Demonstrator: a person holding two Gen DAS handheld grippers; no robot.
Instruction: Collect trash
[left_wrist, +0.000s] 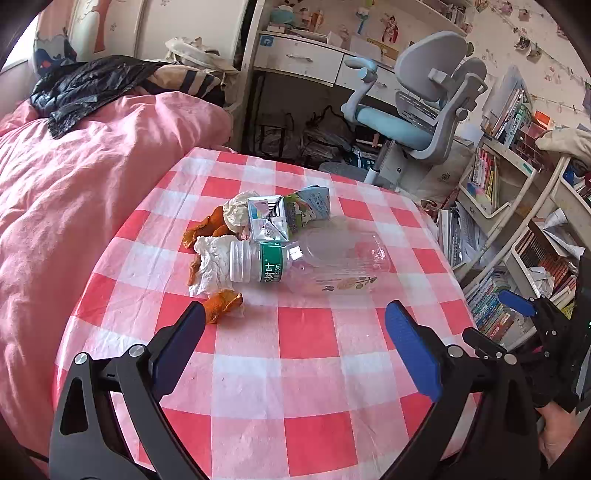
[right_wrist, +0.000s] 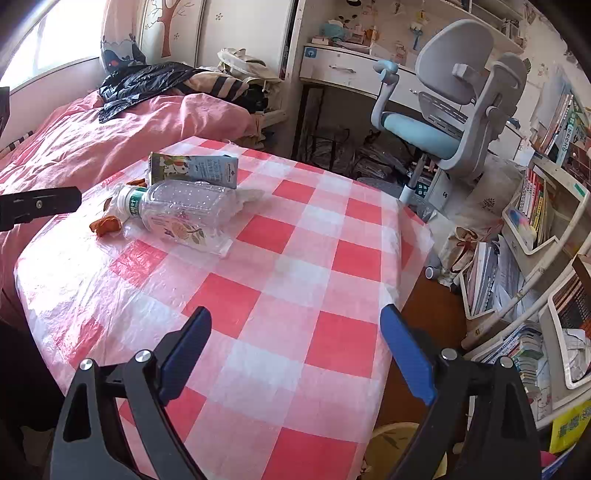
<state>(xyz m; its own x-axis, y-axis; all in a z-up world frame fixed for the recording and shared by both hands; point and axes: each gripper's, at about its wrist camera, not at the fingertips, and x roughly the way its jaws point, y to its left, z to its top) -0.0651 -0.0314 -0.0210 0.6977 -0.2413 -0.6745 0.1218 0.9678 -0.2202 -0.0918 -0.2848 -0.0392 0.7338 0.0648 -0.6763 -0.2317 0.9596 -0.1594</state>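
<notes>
- The trash sits in one heap on the checked tablecloth (left_wrist: 295, 369), and the plastic bottle (left_wrist: 306, 260) serves as the landmark: it lies on its side, white cap toward the bed (left_wrist: 74, 184).
- Touching the bottle on its far side are a squashed milk carton (left_wrist: 267, 221) and a second flattened carton (left_wrist: 310, 203) behind it.
- Crumpled tissue (left_wrist: 212, 266) lies against the bottle's cap end, with another wad (left_wrist: 238, 210) just beyond, beside the cartons.
- Orange peel pieces (left_wrist: 223, 302) lie near the cap end, some tucked under the tissue.
- The left gripper (left_wrist: 293, 317) hovers on the near side of the bottle, jaws spread wide and holding nothing; one finger's tip is just beside a peel piece.
- The right gripper (right_wrist: 295, 321) hangs well apart from the bottle, over bare cloth near the table edge, jaws likewise wide and empty.
- A yellowish bin (right_wrist: 391, 446) shows partly below the table edge, in the right wrist view; its contents cannot be seen.
- Judging by the untouched heap, collection has barely begun: every visible item is left to pick up.
</notes>
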